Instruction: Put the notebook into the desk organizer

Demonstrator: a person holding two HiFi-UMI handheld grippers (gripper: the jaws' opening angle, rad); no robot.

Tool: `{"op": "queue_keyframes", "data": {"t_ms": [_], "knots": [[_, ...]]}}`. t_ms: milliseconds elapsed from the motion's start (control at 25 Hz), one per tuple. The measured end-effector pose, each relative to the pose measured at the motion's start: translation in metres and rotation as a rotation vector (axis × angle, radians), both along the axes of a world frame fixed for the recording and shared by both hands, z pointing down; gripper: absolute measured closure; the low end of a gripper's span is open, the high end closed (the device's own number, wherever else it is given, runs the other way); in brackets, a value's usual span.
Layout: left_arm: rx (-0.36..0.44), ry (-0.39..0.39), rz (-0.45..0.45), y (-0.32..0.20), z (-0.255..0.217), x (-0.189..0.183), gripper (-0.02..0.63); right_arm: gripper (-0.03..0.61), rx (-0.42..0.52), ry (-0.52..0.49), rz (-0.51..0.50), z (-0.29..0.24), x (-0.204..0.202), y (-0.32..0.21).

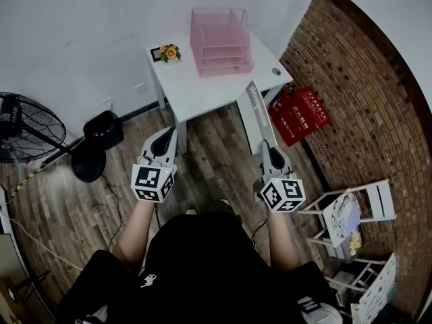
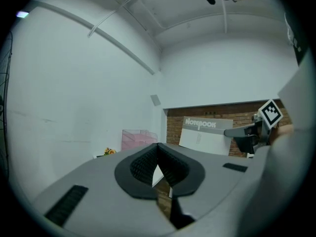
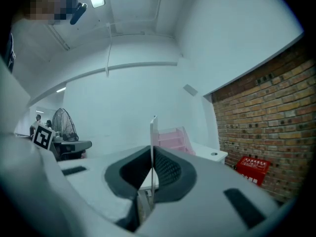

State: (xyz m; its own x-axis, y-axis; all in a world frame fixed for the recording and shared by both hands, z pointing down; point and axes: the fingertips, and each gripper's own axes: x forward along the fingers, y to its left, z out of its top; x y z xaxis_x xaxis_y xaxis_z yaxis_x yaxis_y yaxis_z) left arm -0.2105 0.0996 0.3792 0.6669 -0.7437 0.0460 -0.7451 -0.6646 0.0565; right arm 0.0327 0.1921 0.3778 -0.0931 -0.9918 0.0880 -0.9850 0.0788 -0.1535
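The pink desk organizer (image 1: 221, 40) stands on the far part of a small white table (image 1: 196, 90). It also shows as a pink tiered tray in the left gripper view (image 2: 138, 138) and the right gripper view (image 3: 174, 138). My right gripper (image 1: 265, 147) is shut on the lower edge of a white and grey notebook (image 1: 256, 110), which juts forward above the table's near right corner. The notebook shows edge-on between the pads (image 3: 153, 132). My left gripper (image 1: 169, 135) hovers shut and empty over the floor in front of the table. From it I see the notebook's cover (image 2: 207, 135).
A small pot of flowers (image 1: 169, 52) sits on the table's left back corner. A red box (image 1: 300, 115) leans by the brick wall on the right. A fan (image 1: 27, 130) and a black bin (image 1: 102, 128) stand to the left. White racks (image 1: 347, 214) stand at the right.
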Motion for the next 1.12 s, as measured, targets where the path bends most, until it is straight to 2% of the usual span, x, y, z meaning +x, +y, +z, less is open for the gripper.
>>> {"op": "queue_keyframes", "data": {"t_ms": [520,880,1120], "knots": [[-0.039,-0.015,-0.002,-0.005,0.018,0.007,0.611,0.567,-0.031,-0.001,-0.032,0.018,0.007,-0.024],[-0.034,-0.034,-0.036,-0.04,0.017,0.04,0.611,0.568,-0.026,-0.023,-0.08,0.019,0.035,-0.074],[-0.044,-0.052,-0.073,-0.072,0.023,0.066,0.611,0.568,-0.057,-0.034,-0.123,0.031,0.061,-0.117]]}}
